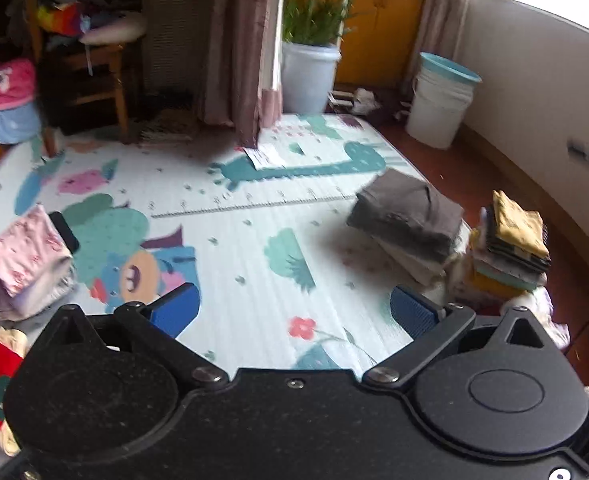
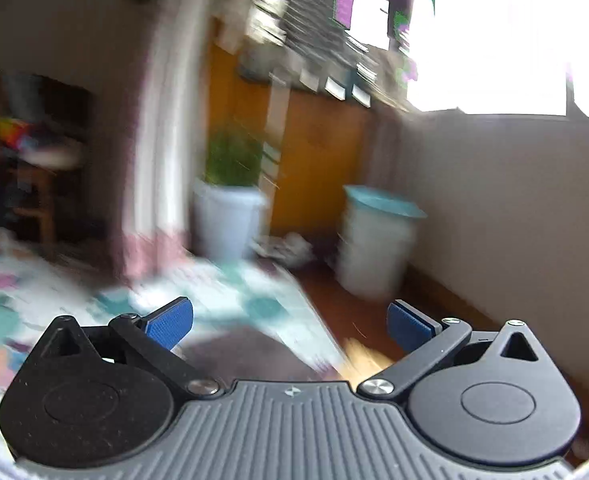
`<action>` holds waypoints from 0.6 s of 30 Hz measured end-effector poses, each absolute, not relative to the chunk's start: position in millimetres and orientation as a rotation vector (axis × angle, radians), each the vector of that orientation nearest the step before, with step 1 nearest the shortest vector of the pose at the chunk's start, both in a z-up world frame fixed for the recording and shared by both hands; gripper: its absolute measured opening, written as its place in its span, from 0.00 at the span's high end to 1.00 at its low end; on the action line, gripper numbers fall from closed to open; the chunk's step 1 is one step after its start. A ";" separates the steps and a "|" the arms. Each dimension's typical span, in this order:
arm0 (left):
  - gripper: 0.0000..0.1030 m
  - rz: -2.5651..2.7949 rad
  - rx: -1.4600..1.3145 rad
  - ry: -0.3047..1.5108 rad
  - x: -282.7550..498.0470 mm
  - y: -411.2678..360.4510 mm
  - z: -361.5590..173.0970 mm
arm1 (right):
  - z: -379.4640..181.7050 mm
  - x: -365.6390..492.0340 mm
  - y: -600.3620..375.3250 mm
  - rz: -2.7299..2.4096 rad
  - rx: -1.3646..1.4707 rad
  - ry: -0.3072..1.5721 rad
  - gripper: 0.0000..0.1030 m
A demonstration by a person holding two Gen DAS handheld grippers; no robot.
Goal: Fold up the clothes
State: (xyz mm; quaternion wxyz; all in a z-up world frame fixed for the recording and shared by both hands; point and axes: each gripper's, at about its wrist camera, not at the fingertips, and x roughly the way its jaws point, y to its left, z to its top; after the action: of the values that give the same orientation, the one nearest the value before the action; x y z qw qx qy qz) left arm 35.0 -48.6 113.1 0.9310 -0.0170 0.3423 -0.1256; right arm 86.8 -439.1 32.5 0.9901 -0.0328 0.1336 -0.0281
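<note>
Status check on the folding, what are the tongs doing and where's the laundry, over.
Left tongs open, empty. Right tongs open, empty. Grey folded garment on a stack at the play mat edge. Nothing in the way.

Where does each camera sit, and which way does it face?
Left wrist: on the left gripper, angled down at the cartoon-printed play mat and folded grey garment; its open blue-padded fingers show.
Right wrist: on the right gripper, nearly level, blurred; open fingers show.
Shared: the white potted plant and teal-rimmed white bucket.
</note>
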 end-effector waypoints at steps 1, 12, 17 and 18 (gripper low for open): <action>0.00 -0.222 -0.036 0.685 33.7 -46.0 114.3 | 55.4 83.4 -428.3 0.013 -0.009 0.283 0.00; 0.00 0.002 0.069 0.733 40.4 -23.6 89.7 | 30.4 80.8 -266.6 0.320 0.197 0.653 0.00; 0.01 -0.027 0.002 0.799 37.9 -10.0 81.6 | 11.5 54.1 -231.6 0.290 0.177 0.814 0.00; 0.01 -0.029 -0.017 0.806 37.1 -7.3 81.2 | 11.5 45.3 -227.0 0.279 0.160 0.828 0.00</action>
State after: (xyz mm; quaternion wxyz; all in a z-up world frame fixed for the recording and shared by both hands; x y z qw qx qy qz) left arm 37.1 -7.3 81.2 0.9197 -0.0082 0.3922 -0.0142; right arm 45.3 -227.0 11.5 0.9029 0.0775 0.4007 0.1347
